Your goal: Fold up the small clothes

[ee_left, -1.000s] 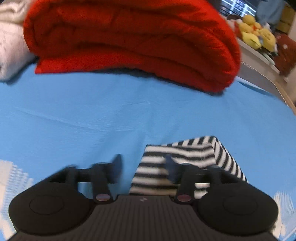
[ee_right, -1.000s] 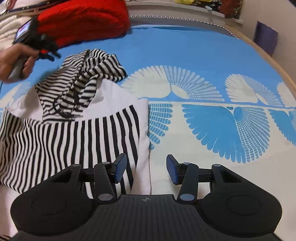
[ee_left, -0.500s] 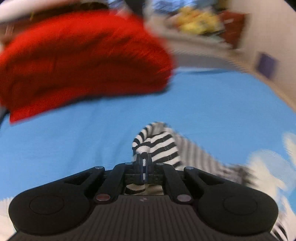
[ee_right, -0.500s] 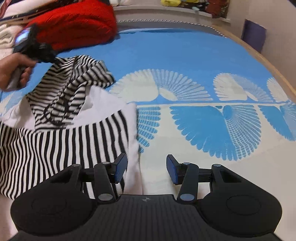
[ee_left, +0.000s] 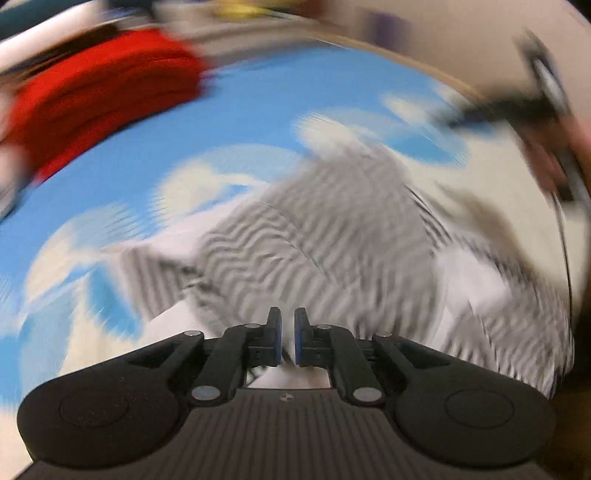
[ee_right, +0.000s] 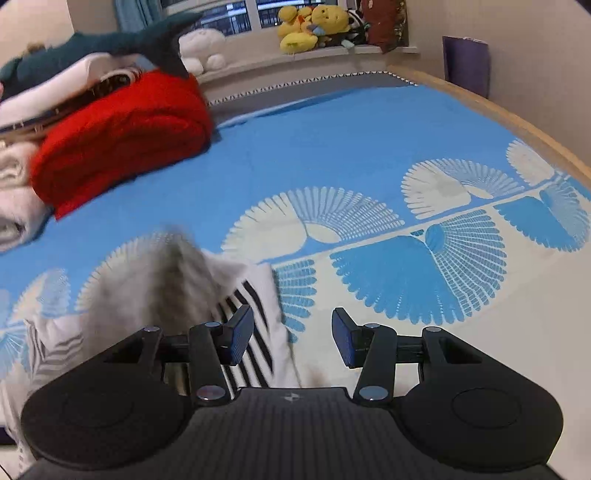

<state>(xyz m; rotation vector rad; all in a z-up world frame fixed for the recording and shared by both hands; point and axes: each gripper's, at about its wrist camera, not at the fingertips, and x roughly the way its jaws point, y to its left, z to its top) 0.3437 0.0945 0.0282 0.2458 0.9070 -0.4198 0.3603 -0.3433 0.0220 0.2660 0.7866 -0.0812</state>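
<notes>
A small black-and-white striped garment [ee_left: 332, 236] lies on the blue-and-white patterned bedspread [ee_right: 332, 147]. The left wrist view is heavily motion-blurred. My left gripper [ee_left: 287, 341] is just above the garment's near white part, its pads a narrow gap apart with nothing seen between them. In the right wrist view the garment [ee_right: 251, 306] is at lower left, partly blurred. My right gripper [ee_right: 291, 338] is open and empty, its left finger over the garment's striped edge. The right gripper also shows blurred in the left wrist view [ee_left: 480, 118].
A folded red blanket [ee_right: 122, 133] and white bedding [ee_right: 14, 192] lie at the far left of the bed. A plush shark [ee_right: 103, 44] and yellow plush toys [ee_right: 314, 26] sit behind. The wooden bed edge [ee_right: 517, 125] runs along the right.
My left gripper, shut on a striped fold half a second ago, has swung over the garment and parted slightly. The hood part has been moved down across the body. The right gripper stays open.
</notes>
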